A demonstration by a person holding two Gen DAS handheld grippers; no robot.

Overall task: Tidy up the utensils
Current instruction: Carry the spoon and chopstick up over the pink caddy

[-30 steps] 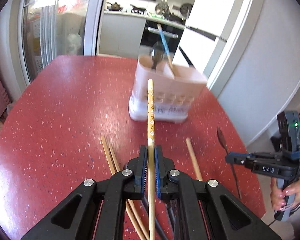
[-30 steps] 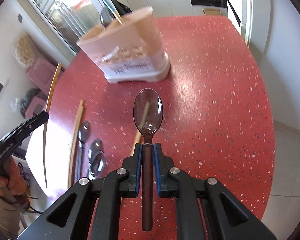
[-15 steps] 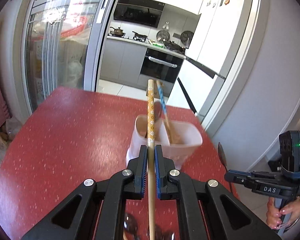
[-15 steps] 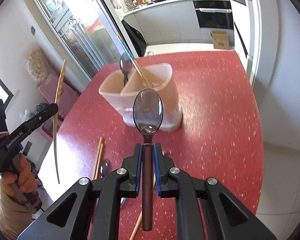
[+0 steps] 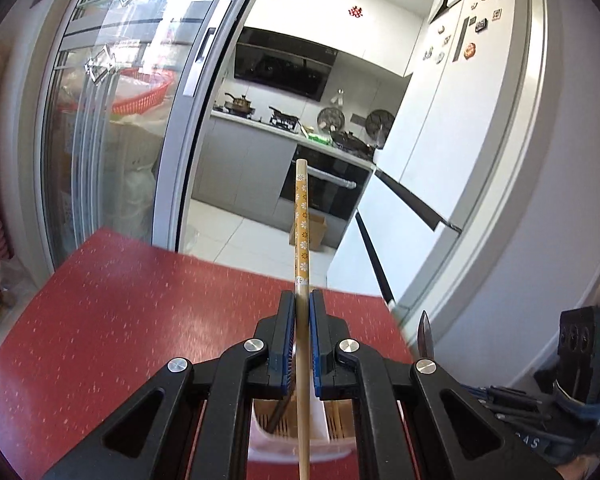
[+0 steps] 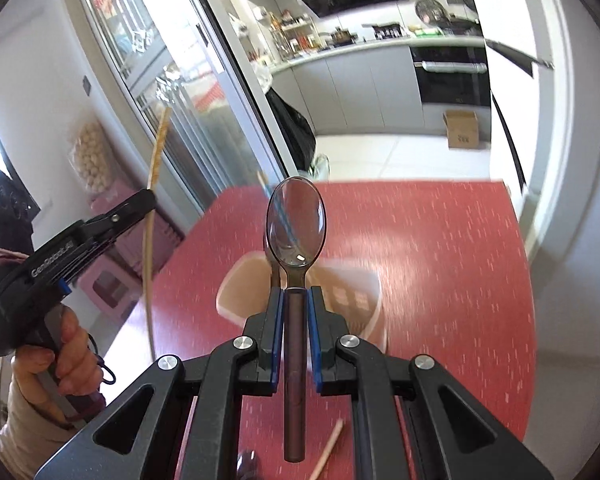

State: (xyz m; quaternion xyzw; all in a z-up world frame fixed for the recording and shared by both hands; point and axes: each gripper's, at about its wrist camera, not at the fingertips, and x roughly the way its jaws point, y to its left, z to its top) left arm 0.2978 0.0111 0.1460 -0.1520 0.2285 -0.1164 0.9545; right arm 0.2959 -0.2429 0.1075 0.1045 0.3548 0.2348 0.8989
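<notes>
The left gripper [image 5: 302, 308] is clamped on a patterned chopstick [image 5: 301, 224], gripped partway along so the decorated top stands up past the fingers and the plain lower end hangs down toward the holder [image 5: 300, 440], which sits on the red table [image 5: 120, 320] directly beneath the jaws. Holding the stick upright like this looks meant to let it slide end-first into a compartment; the ribbed floor of the holder and a dark handle already inside show between the fingers. The right gripper [image 6: 294, 300] is closed on the brown handle of a spoon [image 6: 295, 222], bowl up and forward, with the handle's free end trailing back below the jaws. From its own camera the holder [image 6: 236, 292] lies just ahead and below, blurred, with another spoon and a blue-striped stick leaning in it. The spoon seems to be waiting its turn above the rim while the chopstick goes first. A loose chopstick [image 6: 327, 454] lies on the table near the bottom edge, not yet sorted. Both tools need tipping down before release.
</notes>
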